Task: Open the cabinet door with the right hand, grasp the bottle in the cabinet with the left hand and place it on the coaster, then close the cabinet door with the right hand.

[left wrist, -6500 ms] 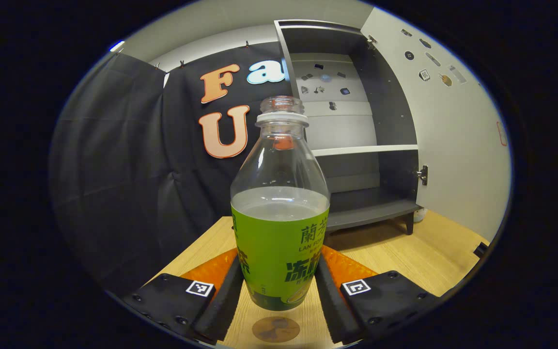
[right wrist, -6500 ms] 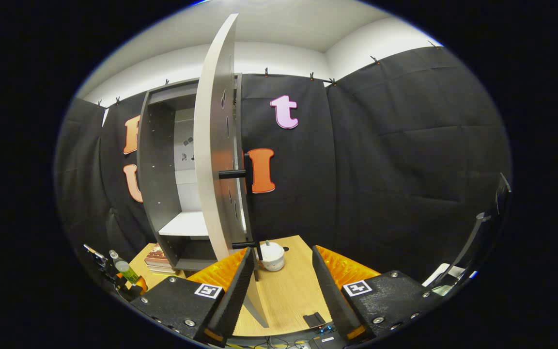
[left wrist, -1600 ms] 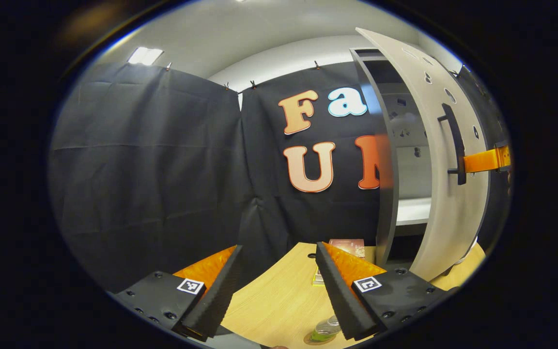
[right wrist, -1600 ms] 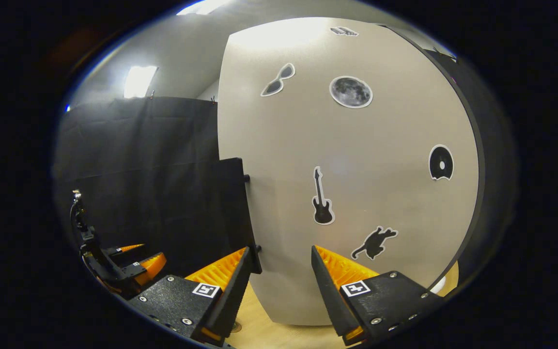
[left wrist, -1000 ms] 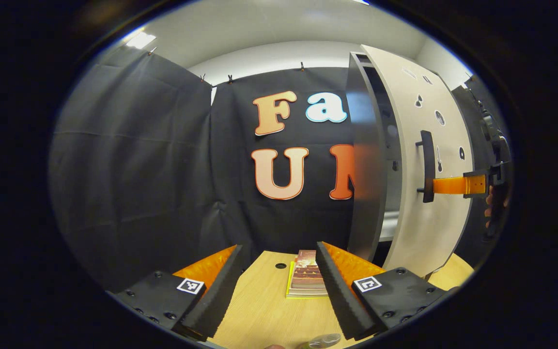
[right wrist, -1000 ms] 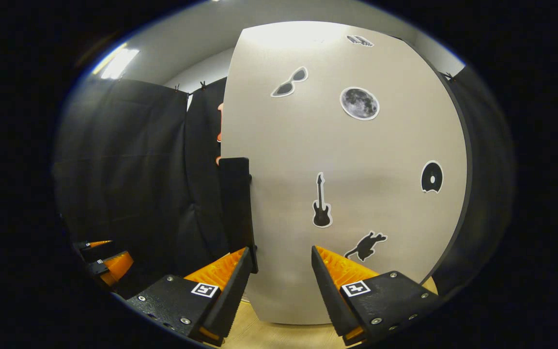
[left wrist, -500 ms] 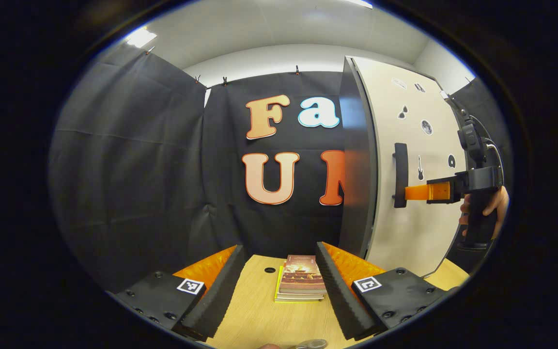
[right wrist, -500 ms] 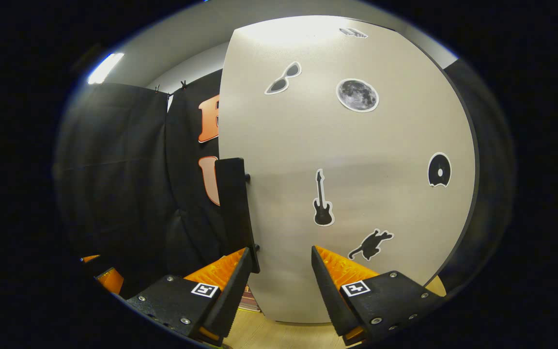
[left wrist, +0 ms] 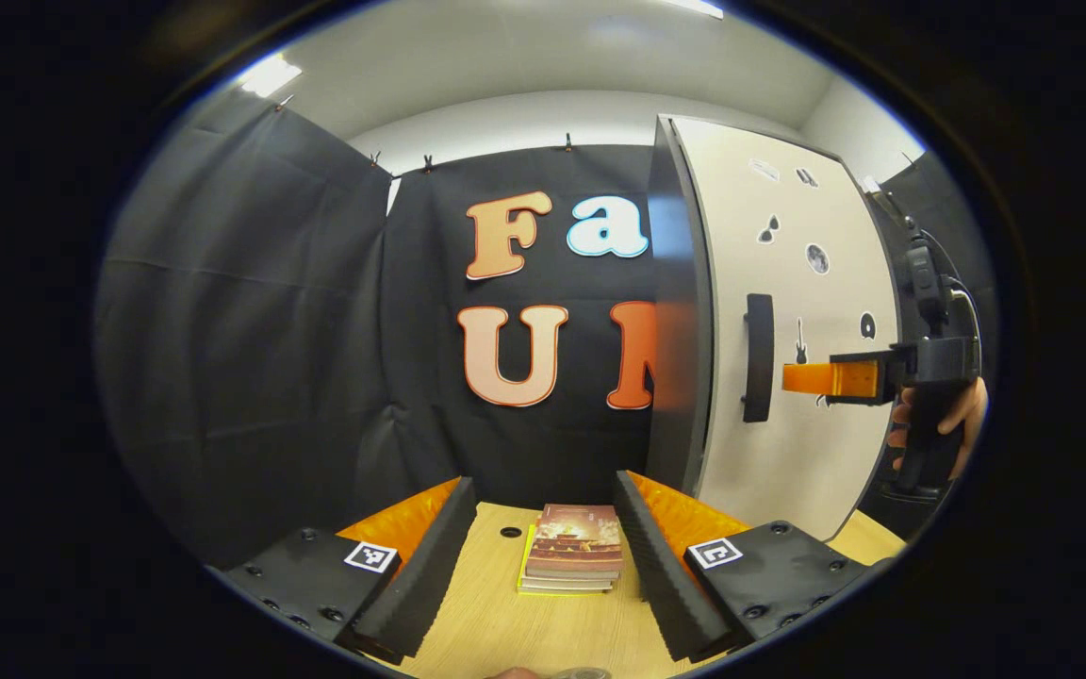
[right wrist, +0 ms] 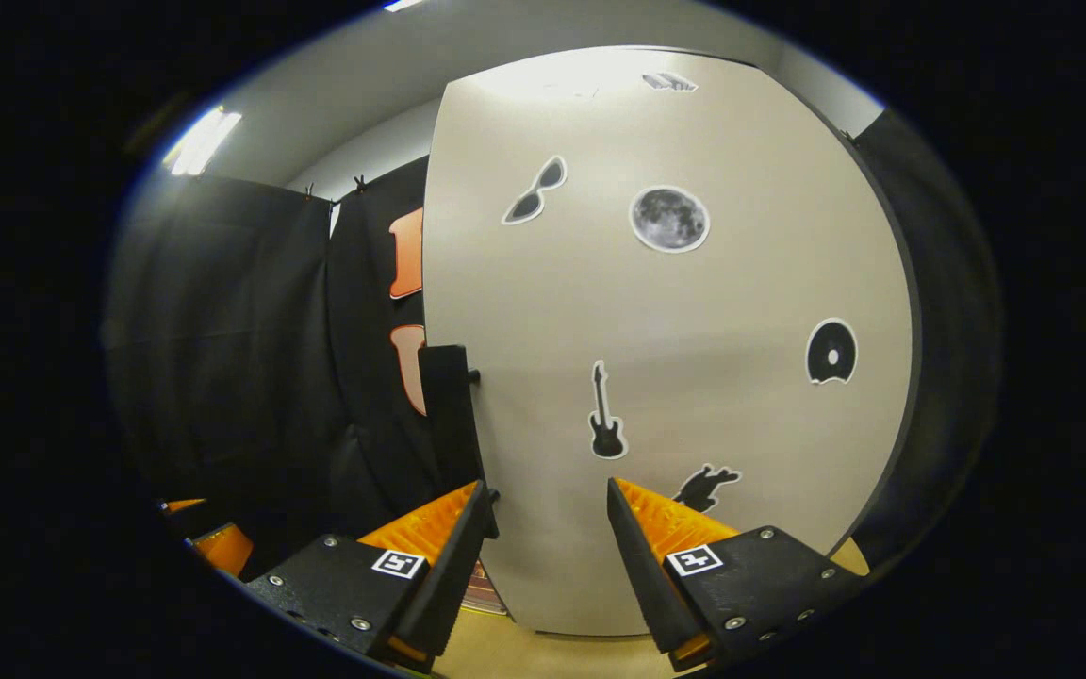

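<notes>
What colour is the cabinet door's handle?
Black, against the pale door; the handle shows best in the left gripper view.

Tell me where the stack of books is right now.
In the left gripper view, the stack of books lies on the wooden table, between the left gripper fingers, just left of the cabinet door.

- In the left gripper view, a stack of books (left wrist: 569, 550) is lying on the wooden table (left wrist: 496, 613), between the fingers of the left gripper (left wrist: 543, 556).
- The cabinet (left wrist: 680, 321) is standing behind and to the right of the books, its door (left wrist: 788, 311) facing forward.
- The door handle (left wrist: 758, 356) is sitting near the door's left edge.
- The right gripper (left wrist: 793, 378), held in a hand (left wrist: 948, 424), is reaching in from the right, just beside the handle.
- In the right gripper view, the door (right wrist: 675, 330) is standing directly before the right gripper (right wrist: 543, 528), with the handle (right wrist: 449, 415) to the left.
</notes>
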The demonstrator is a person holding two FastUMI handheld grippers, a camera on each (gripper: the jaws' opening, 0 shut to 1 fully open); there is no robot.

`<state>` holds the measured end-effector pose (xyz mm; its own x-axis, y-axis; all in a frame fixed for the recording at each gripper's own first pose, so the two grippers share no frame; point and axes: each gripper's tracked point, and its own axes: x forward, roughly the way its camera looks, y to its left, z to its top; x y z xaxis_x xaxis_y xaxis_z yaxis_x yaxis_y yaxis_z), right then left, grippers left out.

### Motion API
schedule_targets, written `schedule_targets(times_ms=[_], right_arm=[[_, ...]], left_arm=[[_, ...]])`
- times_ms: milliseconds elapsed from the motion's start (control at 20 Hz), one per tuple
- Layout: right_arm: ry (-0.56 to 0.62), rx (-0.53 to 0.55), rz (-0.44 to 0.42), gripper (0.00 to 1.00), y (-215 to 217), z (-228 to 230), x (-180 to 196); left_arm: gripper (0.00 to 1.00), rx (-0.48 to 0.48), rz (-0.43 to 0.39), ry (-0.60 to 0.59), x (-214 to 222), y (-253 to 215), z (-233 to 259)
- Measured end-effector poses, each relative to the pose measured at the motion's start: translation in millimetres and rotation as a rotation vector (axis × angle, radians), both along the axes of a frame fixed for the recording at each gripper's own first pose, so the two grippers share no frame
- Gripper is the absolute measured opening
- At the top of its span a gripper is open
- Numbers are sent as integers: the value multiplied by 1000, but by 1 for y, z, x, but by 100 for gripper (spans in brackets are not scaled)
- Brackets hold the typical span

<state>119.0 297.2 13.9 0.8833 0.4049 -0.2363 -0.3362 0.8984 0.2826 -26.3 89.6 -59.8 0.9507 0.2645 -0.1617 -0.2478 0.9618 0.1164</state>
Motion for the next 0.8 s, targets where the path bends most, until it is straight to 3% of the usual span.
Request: schedule_targets(times_ms=[100,150,200,400,550,800], right_arm=[[-16,2,8,78,-19,7,-15],[-24,-3,5,83,-31,9,-23],[-37,-11,-4,80,-44,13,-28],[-80,-39,-66,84,-99,27,-51],[-106,-18,-54,86,-124,36,-77],[-170,-145,-128,93,-172,37,-104]], left_arm=[[96,-4,-26,-16,7,-13,13],[96,-6,-41,-28,12,-21,20],[96,-10,-58,-39,17,-27,27],[96,-43,-118,-70,33,-59,45],[96,-94,-161,-79,41,-85,54],[96,-107,-220,-110,51,-119,74]])
